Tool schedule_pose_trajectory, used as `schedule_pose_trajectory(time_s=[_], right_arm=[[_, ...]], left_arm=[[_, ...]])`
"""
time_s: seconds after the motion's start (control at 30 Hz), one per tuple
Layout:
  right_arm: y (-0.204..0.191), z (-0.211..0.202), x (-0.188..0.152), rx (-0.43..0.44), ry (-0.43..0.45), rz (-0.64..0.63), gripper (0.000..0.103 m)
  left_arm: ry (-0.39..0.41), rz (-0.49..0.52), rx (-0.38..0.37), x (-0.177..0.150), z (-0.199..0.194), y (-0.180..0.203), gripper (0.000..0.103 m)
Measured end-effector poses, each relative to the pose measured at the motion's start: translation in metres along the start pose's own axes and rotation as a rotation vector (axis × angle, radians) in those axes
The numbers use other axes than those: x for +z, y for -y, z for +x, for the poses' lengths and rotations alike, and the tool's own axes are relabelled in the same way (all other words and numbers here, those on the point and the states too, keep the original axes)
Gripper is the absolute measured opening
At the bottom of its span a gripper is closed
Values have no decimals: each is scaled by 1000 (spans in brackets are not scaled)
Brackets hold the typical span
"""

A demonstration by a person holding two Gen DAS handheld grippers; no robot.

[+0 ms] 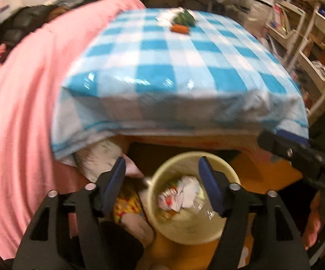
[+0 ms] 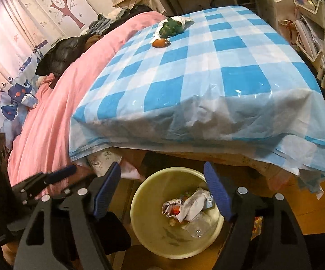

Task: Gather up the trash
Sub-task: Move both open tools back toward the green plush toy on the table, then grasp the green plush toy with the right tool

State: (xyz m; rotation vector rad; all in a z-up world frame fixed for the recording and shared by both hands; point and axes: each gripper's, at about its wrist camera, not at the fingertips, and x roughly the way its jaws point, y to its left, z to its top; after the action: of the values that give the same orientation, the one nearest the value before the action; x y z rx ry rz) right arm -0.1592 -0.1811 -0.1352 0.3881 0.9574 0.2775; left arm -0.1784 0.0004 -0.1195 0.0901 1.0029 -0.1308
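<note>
Both grippers over the bin, nothing held

Left gripper (image 1: 162, 164) and right gripper (image 2: 162, 168) spread wide above the bin (image 2: 144, 193) of crumpled wrappers (image 2: 187, 204); only "DAS" reads, on the right gripper's body.

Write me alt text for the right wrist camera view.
An open right hand-held gripper hangs over a cream bin on the floor, which holds crumpled wrappers and clear plastic. Behind it stands a table under a blue-checked cloth, with green and orange scraps at its far end.
</note>
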Motion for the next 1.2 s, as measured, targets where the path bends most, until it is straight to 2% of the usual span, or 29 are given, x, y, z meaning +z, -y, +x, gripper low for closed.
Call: schedule_pose_trajectory(time_s=[0.17, 0.4, 0.53, 0.7, 0.9, 1.07, 1.2], right_arm=[[-8, -5, 3, -12, 22, -48, 73], [-20, -13, 18, 0, 83, -86, 74], [-25, -11, 39, 3, 103, -105, 75], [-28, 1, 82, 14, 121, -119, 75], [-18, 22, 147, 8, 177, -99, 75], [-14, 65, 209, -47, 174, -135, 74], [-10, 97, 245, -71, 155, -129, 74]], left_arm=[[86, -65, 33, 9, -14, -14, 77], [146, -187, 14, 19, -26, -37, 78], [173, -186, 5, 33, -29, -38, 79], [196, -146, 1, 66, -25, -34, 82], [191, -153, -21, 114, -8, -39, 82], [186, -140, -16, 150, 11, -41, 82], [153, -151, -4, 172, 31, -45, 82]])
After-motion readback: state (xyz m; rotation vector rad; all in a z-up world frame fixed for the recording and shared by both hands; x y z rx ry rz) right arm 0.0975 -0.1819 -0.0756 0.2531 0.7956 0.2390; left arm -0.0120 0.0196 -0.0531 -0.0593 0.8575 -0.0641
